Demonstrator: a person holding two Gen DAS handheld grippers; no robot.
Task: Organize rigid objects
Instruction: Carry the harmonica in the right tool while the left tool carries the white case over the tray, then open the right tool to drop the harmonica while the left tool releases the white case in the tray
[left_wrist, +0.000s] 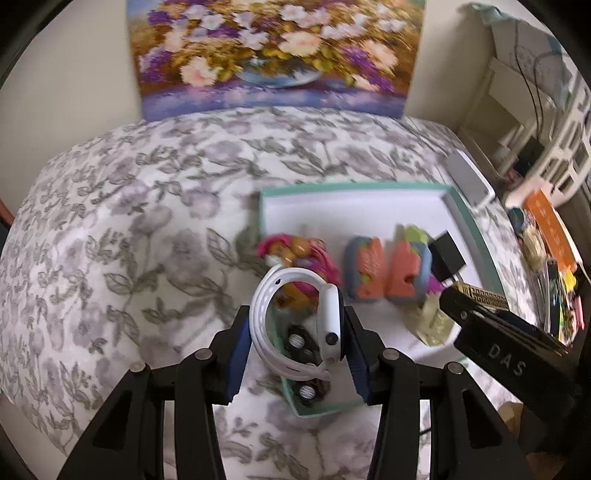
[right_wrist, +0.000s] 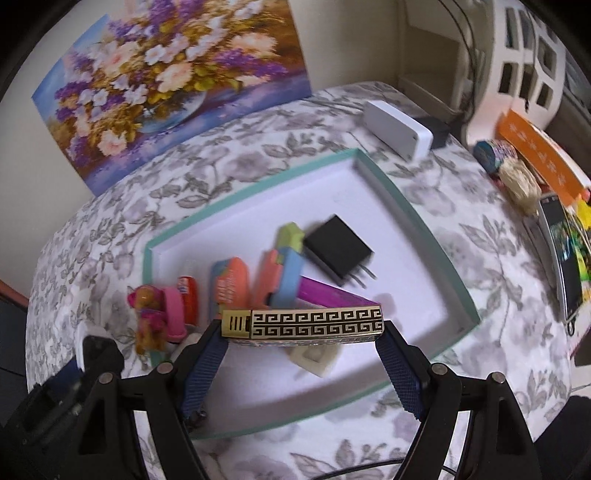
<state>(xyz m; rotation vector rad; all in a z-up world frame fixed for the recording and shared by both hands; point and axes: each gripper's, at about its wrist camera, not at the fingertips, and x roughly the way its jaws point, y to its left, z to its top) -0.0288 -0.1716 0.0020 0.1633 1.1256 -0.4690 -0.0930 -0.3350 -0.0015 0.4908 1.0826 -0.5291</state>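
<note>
Left wrist view: left gripper (left_wrist: 297, 325) partly closed, blue pads clamped on a white watch (left_wrist: 295, 325); its case sits against the right pad, its band loops to the left pad. Watch hangs over the near-left corner of the tray (left_wrist: 476, 225), a teal-rimmed white tray on a floral cloth (left_wrist: 129, 221). In the tray: pink doll (left_wrist: 291, 251) at left, two orange-and-blue blocks (left_wrist: 384, 271) at centre, black adapter (left_wrist: 447, 254) to the right, a pale square piece (left_wrist: 432, 321) nearer. Small dark wheeled item under the watch, too blurred to name. Right gripper (left_wrist: 476, 295) enters from the right, bearing a gold lighter (left_wrist: 480, 295). Painting (left_wrist: 277, 55) stands at the far wall.

Right wrist view: right gripper (right_wrist: 303, 332) wide apart, pads pressed on both ends of the lighter (right_wrist: 314, 324), held crosswise above the tray's (right_wrist: 424, 221) near half. Beyond it: blocks (right_wrist: 255, 284), purple strip (right_wrist: 332, 295), adapter (right_wrist: 338, 251), doll (right_wrist: 155, 310) and a red item (right_wrist: 188, 299) at left. White box (right_wrist: 399, 129) sits on the cloth (right_wrist: 480, 258) far right of the tray. Left gripper's body (right_wrist: 99, 350) shows at near left; its jaws are not readable here.
</note>
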